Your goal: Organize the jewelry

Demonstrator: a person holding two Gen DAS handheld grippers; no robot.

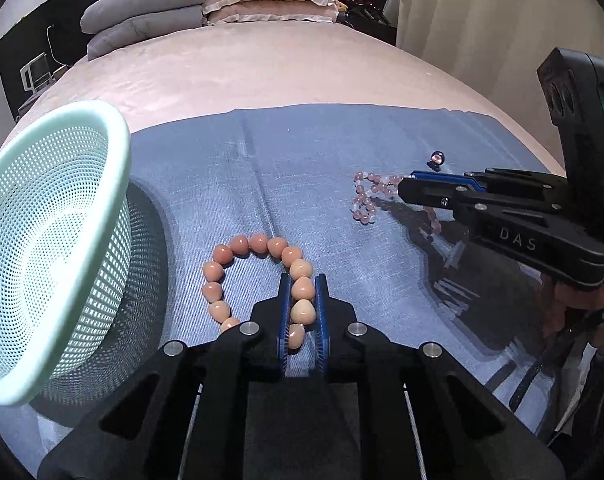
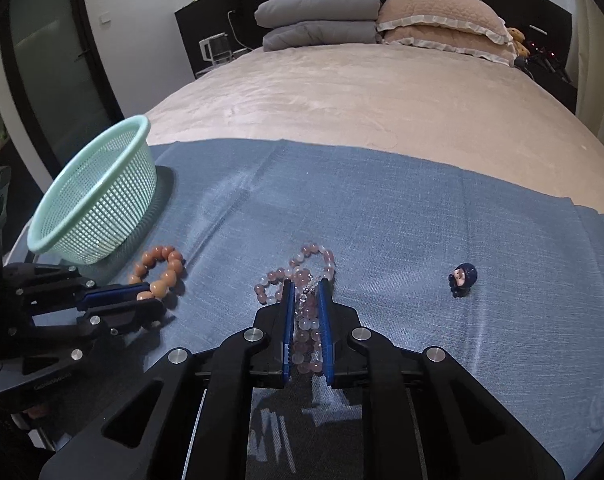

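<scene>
Right wrist: right hand-held gripper [image 2: 305, 286] pinches pink strand [image 2: 307, 320]; left hand-held gripper [image 1: 302, 280] pinches peach bracelet [image 1: 258, 276].

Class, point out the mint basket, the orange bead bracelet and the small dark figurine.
mint basket [image 2: 88, 216]: right wrist view, mesh wall.
orange bead bracelet [image 1: 240, 245]: left wrist view, top bead.
small dark figurine [image 2: 463, 276]: right wrist view, head.

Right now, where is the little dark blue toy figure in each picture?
Left wrist view: the dark blue figurine is upper right, just beyond the right gripper.
Right wrist view: the figurine is right of centre.
Shared landmark: the mint green basket on the blue cloth.
</scene>
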